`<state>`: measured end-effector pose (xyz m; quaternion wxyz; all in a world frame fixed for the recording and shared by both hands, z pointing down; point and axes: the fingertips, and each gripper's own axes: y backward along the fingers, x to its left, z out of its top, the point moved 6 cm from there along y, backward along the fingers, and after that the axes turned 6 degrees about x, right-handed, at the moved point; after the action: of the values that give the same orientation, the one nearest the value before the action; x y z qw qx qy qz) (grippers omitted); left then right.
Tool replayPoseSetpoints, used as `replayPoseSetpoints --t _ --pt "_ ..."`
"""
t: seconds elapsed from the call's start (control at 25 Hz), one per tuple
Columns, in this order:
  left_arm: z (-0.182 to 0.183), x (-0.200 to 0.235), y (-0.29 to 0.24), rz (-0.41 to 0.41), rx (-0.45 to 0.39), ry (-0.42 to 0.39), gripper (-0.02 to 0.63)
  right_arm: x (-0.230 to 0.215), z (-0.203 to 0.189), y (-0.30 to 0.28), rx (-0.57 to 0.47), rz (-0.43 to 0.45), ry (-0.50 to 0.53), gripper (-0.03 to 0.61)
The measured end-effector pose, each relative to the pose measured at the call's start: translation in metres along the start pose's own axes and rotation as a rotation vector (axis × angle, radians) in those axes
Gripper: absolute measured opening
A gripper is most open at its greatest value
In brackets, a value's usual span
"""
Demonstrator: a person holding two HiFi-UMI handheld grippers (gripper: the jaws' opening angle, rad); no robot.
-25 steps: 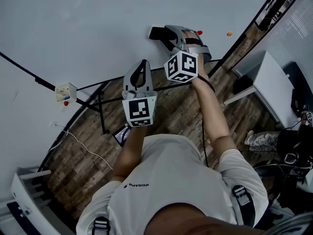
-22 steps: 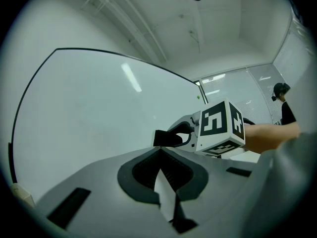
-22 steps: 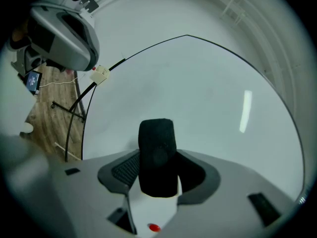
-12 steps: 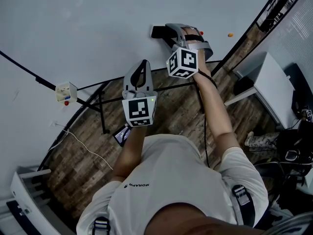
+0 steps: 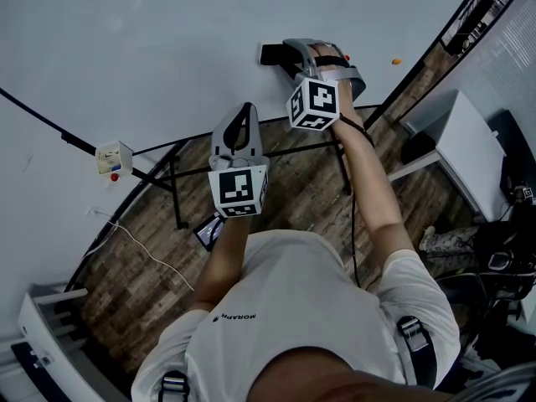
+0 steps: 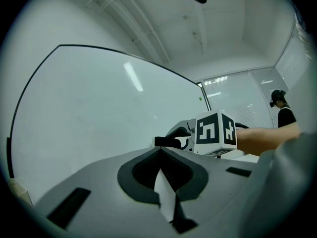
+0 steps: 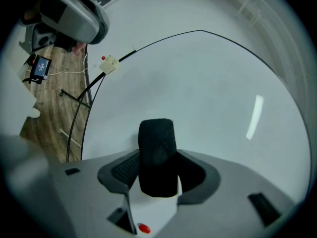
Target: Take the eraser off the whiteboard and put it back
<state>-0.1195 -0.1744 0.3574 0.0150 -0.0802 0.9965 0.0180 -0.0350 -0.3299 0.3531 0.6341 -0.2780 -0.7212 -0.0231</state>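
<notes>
standing close to the whiteboard [image 5: 151,48], the person holds both tools out toward it. the right gripper [image 7: 159,168] is clamped on the black eraser [image 7: 156,143], its jaws set wide around the block's sides. the eraser sticks out past the jaw tips with its dark felt end toward the board. from overhead the eraser sits right up at the white surface, though i can't tell whether it actually touches. the left gripper [image 6: 159,151] hangs lower and to the left, well apart from the eraser, jaws pressed together at the tips with nothing between them. a small pale box [image 5: 112,158] with a red spot sits at the board's black rim, off to the left. below the board is wood-plank floor [image 5: 276,191].
</notes>
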Motion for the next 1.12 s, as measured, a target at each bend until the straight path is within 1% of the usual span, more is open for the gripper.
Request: replayPoseSetpoints --t 0.52,0.92,1.12 --pt "-0.003 -0.005 -0.001 -0.011 0.005 -0.029 0.002 -0.003 0.0 -0.009 0.011 0.005 0.059 0.235" --pt "-0.005 -0.006 0.001 -0.024 0.006 -0.026 0.002 0.0 0.002 -0.012 0.014 0.01 0.095 0.235" --pt "-0.01 -0.005 -0.004 -0.034 0.02 -0.011 0.002 0.001 0.001 -0.016 0.024 0.008 0.102 0.236"
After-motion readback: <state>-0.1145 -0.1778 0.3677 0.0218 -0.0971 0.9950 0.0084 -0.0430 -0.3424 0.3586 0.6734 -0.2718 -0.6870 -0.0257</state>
